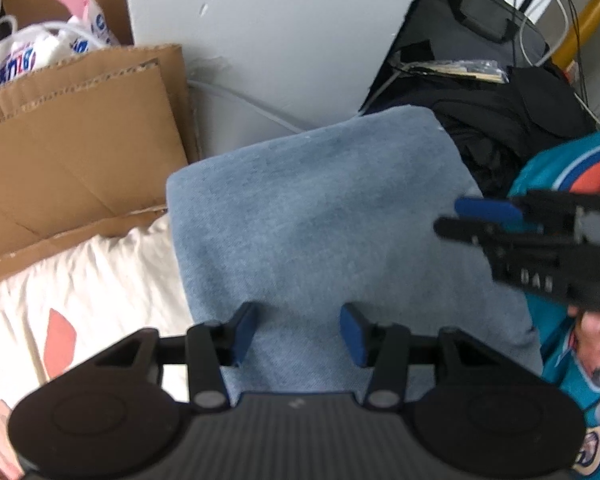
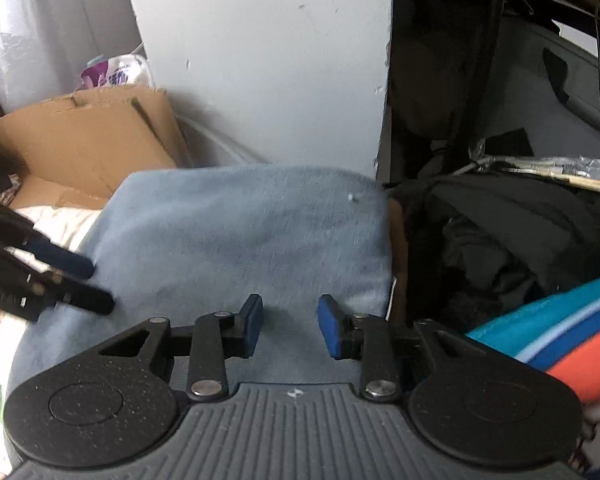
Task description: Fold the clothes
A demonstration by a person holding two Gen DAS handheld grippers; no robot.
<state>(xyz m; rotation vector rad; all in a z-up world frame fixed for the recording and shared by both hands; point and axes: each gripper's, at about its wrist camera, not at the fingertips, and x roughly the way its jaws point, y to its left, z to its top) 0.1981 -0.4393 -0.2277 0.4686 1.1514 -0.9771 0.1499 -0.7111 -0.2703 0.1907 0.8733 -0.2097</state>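
A folded light-blue garment point(image 1: 320, 208) point(image 2: 240, 232) lies on a pale sheet point(image 1: 100, 280), its far edge near the wall. My left gripper point(image 1: 299, 320) hovers over its near part, open, with only cloth showing in the gap between the blue pads. In the right wrist view it point(image 2: 98, 286) reaches in over the garment's left edge. My right gripper point(image 2: 290, 312) is open above the garment's right half, nothing between its pads. The left wrist view shows it point(image 1: 450, 216) side-on at the garment's right edge, held by a hand point(image 1: 592, 332).
A brown cardboard box point(image 1: 72, 140) point(image 2: 84, 140) stands at the left against a white wall point(image 1: 268, 40). Dark clothes point(image 1: 500, 128) point(image 2: 500, 232) are piled to the right. A teal and orange jersey point(image 1: 560, 168) point(image 2: 560, 328) lies at the near right. A plastic bag point(image 1: 40, 52) sits behind the box.
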